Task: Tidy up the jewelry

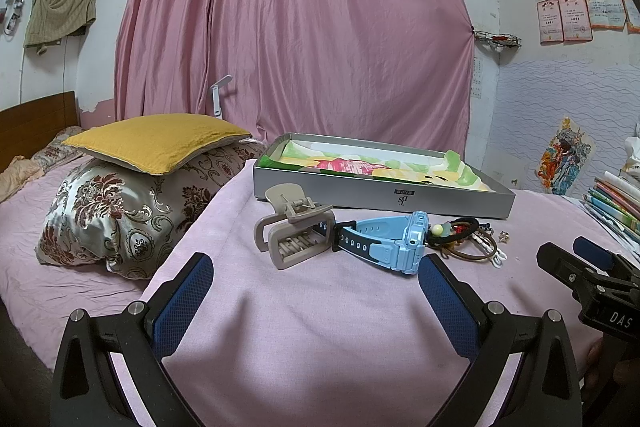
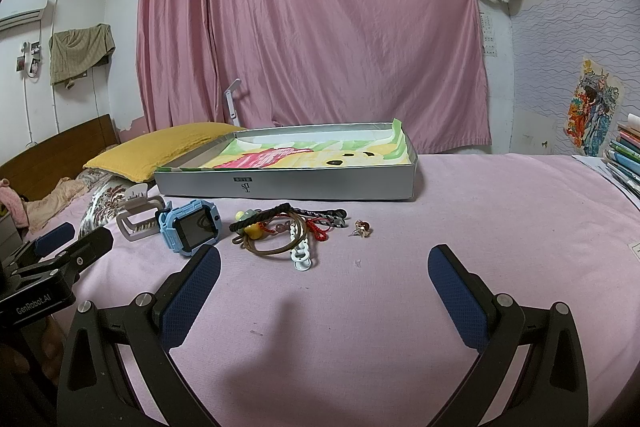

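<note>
Stock on the pink bed (image 2: pixel 460 211), jewellery sorting not yet begun.

1. Left claw (image 1: pixel 316 287): wide apart, holding nothing, low over the sheet.
2. Right claw (image 2: pixel 324 279): likewise wide and empty.
3. Beige hair clip (image 1: pixel 294 233): just ahead of the left claw, slightly to its left, lying on its side.
4. Blue watch (image 1: pixel 390 243): ahead and right of the left claw, touching the clip's edge, close to the right pad.
5. Tangle of cords and bracelets (image 2: pixel 280 229) with a white clip (image 2: pixel 301 254): ahead and left of the right claw.
6. Small earring (image 2: pixel 362 228): straight ahead of the right claw, apart from the tangle.
7. Silver box (image 2: pixel 288 185): beyond all items, open, lined with printed paper, seemingly bare (the likely destination).

Handling note: take separate pieces first; straddle the clip squarely across its body, lift clear of the watch, then set it inside the box.
</note>
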A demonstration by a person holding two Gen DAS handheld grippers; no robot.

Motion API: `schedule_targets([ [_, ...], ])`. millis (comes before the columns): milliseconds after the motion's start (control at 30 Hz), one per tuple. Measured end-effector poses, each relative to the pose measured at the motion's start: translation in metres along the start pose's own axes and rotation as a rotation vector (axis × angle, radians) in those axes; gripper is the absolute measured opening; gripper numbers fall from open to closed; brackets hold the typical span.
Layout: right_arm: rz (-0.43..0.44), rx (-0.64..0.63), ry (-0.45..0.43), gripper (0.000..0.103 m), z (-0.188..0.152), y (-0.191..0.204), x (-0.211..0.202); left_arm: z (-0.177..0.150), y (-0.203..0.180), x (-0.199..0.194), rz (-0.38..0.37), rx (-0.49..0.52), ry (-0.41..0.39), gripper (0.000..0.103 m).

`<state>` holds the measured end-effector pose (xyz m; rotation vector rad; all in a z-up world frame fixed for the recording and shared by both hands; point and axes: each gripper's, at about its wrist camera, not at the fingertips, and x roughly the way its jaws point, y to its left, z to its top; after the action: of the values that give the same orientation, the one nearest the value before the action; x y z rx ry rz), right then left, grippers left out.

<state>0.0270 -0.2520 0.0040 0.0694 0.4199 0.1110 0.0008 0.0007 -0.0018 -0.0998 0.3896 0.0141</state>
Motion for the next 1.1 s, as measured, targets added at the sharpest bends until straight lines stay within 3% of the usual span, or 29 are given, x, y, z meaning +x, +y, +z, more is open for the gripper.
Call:
schedule_targets([
  [367, 0.044, 0.000, -0.009, 0.102, 0.007, 0.000, -0.004, 0.001, 0.004, 0.004, -0.037, -0.011, 0.011, 0.103],
  [633, 0.058, -0.020, 0.002, 0.101, 0.031, -0.008, -0.004, 0.014, -0.001, 0.017, -0.166, -0.024, 0.088, 0.101],
  [800, 0.066, -0.050, 0.066, 0.077, 0.042, -0.011, 0.010, 0.020, -0.010, 0.030, -0.233, -0.028, 0.146, 0.084],
  [933, 0.067, -0.059, 0.145, 0.063, 0.048, -0.017, 0.029, 0.024, -0.019, 0.046, -0.286, -0.051, 0.206, 0.075],
  [1100, 0.075, -0.071, 0.247, 0.046, 0.050, -0.019, 0.055, 0.027, -0.029, 0.064, -0.290, -0.042, 0.283, 0.064],
])
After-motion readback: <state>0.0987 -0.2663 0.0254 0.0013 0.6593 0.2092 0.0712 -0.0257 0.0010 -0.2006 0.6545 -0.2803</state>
